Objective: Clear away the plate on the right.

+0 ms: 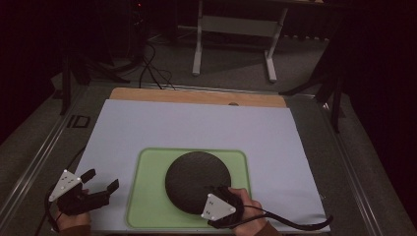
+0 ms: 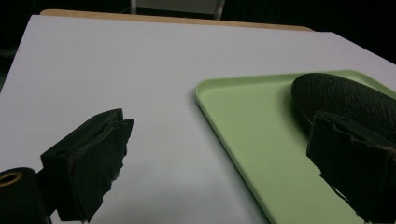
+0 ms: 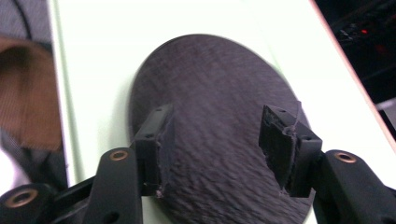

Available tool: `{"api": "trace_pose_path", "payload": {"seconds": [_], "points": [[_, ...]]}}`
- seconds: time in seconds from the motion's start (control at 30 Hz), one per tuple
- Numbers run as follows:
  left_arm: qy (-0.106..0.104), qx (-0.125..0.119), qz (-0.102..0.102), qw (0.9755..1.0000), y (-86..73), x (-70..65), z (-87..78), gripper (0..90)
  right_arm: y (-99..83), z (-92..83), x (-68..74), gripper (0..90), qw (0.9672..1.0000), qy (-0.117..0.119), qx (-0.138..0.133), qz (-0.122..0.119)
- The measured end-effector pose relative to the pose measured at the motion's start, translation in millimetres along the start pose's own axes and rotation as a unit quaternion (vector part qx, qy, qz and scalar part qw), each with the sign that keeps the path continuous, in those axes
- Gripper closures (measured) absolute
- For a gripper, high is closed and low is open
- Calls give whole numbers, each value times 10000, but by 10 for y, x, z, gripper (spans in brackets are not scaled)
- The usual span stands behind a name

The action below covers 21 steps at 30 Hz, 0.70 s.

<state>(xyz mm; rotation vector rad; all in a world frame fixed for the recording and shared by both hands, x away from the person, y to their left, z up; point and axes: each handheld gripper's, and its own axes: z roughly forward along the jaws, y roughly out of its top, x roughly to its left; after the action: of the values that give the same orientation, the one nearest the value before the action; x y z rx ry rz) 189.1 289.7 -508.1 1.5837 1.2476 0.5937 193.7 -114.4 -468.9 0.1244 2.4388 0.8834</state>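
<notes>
A round black textured mat [image 1: 197,182] lies on the green tray [image 1: 147,196], at about six o'clock on the table. The right gripper [image 3: 215,140] hovers over the mat's near edge, jaws apart and empty, seemingly lining up a grasp. The left gripper [image 2: 219,163] waits wide open at eight o'clock, holding nothing.

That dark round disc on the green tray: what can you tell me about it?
The dark round disc is near-black, with a finely ribbed, matte surface and a slightly domed top. It lies flat on the pale green tray, right of the tray's middle. The right gripper hangs open over its near edge, jaws apart; whether they touch it is unclear.
</notes>
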Motion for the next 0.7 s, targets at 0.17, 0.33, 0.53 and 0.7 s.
{"api": "trace_pose_path", "payload": {"seconds": [0.17, 0.33, 0.53, 0.7], "points": [[-2, -4, 1, 10000, 0, 2, -7, 51, -13, -141, -165, 449, 9988, -212, -168, 406], [2, -2, 1, 10000, 1, -3, -4, 51, -117, -301, -357, 433, 9929, -399, -392, 1046], [-3, 0, 13, 10000, 2, -4, -7, 51, -397, -503, -520, 406, 9797, -721, -554, 1785], [-12, -34, 29, 10000, 5, -7, -11, 51, -654, -664, -628, 378, 9656, -1123, -620, 2261]]}}
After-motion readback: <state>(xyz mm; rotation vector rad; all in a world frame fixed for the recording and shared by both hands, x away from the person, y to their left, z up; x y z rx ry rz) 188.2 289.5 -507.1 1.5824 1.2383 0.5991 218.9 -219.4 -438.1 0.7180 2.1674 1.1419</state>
